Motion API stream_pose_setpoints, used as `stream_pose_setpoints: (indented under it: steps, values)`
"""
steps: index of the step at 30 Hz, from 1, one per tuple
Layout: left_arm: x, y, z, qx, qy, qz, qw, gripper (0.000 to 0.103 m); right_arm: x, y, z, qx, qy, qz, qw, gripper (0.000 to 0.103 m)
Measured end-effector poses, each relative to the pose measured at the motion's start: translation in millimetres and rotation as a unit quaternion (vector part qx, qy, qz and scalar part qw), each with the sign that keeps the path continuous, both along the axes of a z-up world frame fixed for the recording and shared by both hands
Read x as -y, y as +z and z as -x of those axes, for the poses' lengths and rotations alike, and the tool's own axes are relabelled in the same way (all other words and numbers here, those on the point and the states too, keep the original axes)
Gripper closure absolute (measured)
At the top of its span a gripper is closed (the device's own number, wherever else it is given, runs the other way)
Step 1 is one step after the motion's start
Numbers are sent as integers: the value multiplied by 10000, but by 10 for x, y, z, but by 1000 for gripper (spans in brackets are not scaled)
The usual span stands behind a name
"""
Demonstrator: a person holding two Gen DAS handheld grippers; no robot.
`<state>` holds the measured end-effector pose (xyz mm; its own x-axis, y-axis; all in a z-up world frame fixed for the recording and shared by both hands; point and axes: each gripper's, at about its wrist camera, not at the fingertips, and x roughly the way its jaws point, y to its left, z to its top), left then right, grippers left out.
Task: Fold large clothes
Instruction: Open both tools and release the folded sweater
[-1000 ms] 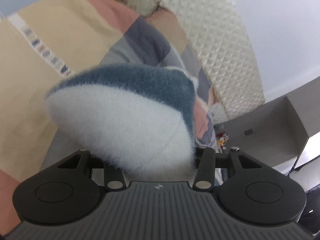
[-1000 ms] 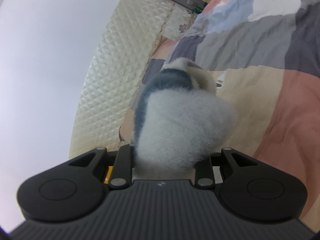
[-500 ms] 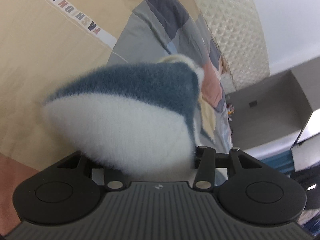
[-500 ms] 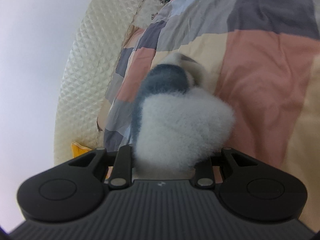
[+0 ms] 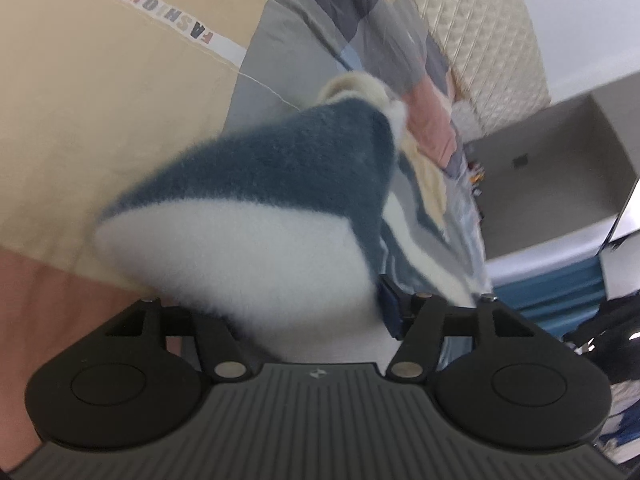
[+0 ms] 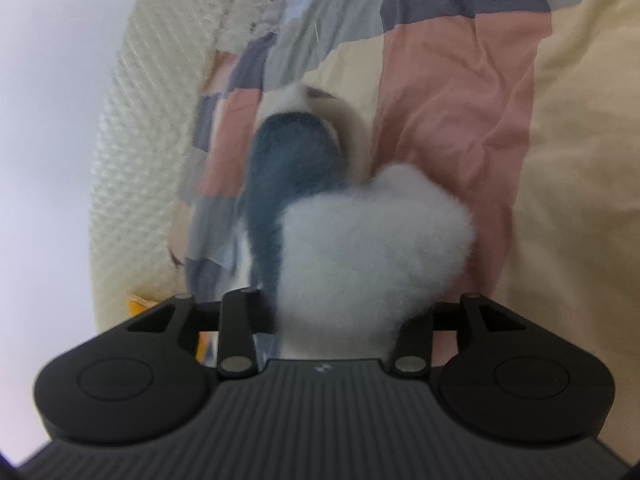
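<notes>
A fluffy garment [image 5: 256, 216], white with a dark blue band, bulges up between the jaws of my left gripper [image 5: 304, 308]. Those jaws are opening, and a blue pad [image 5: 390, 308] shows bare beside the cloth's right edge. In the right wrist view another bunch of the same garment [image 6: 372, 248] sits between the jaws of my right gripper [image 6: 340, 316], which are also opening; a gap shows on the cloth's left side. The fingertips of both grippers are hidden by the fleece. The garment trails away onto the bed.
Below lies a bed with a patchwork cover [image 5: 100, 112] in beige, pink and grey, with a lettered strip [image 5: 160, 12]. A cream quilted headboard [image 6: 132, 168] stands behind it. A grey cabinet [image 5: 560, 168] is at the right, and a yellow item [image 6: 136, 304] lies by the headboard.
Both grippers have sunk toward the bed cover with the garment. Their linkages have spread apart, and the fleece sits looser between the jaws.
</notes>
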<state>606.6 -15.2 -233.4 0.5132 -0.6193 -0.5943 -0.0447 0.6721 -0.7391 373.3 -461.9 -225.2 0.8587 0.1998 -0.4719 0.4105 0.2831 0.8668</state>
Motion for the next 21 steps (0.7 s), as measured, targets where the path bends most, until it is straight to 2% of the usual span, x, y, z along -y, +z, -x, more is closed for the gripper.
stream_pose_setpoints:
  steps: [4, 8, 10, 16, 18, 19, 21]
  values:
    - [-10, 313, 248, 159, -88, -592, 9981, 32, -82, 227, 165, -290, 102, 304, 9991, 41]
    - [-22, 707, 572, 406, -175, -870, 9952, 32, -168, 515, 395, -292, 190, 696, 9970, 41]
    - [-12, 946, 744, 541, -186, -1113, 9921, 32, -220, 703, 512, -121, 279, 856, 9959, 41]
    - [7, 1773, 1476, 1382, -297, -1699, 9753, 20, -449, 1352, 857, 246, 631, 1613, 9846, 41]
    - [23, 2022, 1742, 1615, -281, -1877, 9685, 16, -546, 1576, 1022, 397, 698, 1878, 9789, 41]
    - [28, 2126, 1870, 1691, -261, -1982, 9651, 11, -585, 1674, 1114, 466, 699, 2020, 9758, 41]
    - [63, 2346, 2136, 1894, -277, -2180, 9570, 9, -699, 1914, 1337, 650, 649, 2387, 9668, 41]
